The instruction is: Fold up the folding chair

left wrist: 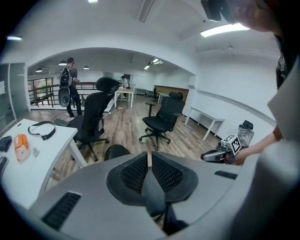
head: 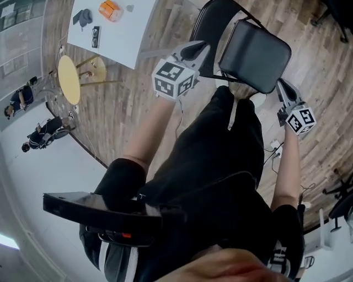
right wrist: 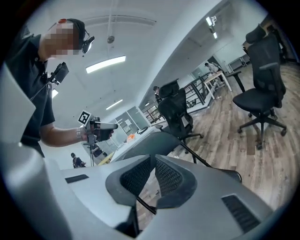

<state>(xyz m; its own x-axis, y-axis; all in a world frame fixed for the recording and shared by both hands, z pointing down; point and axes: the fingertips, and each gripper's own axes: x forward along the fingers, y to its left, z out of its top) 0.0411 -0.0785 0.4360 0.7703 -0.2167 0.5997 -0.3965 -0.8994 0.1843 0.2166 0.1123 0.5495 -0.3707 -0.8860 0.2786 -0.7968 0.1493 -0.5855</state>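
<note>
The black folding chair (head: 255, 55) stands unfolded on the wood floor just ahead of me, seat flat and backrest (head: 216, 22) behind it. My left gripper (head: 199, 48) is shut and empty, hovering beside the seat's left edge in front of the backrest. My right gripper (head: 282, 86) is shut and empty too, close to the seat's right front corner. In the left gripper view the shut jaws (left wrist: 150, 158) point past a dark rounded chair part (left wrist: 116, 151), with the right gripper (left wrist: 219, 155) visible opposite. From the right gripper (right wrist: 153, 162) I see the chair's backrest (right wrist: 140, 147) and the left gripper (right wrist: 101, 129).
A white table (head: 129, 33) with an orange object (head: 110, 9) and headphones stands far left. A yellow round stool (head: 69, 79) is near it. Black office chairs (left wrist: 161, 119) stand further off. People (left wrist: 68, 84) are at the railing. A cable (head: 274, 150) lies on the floor.
</note>
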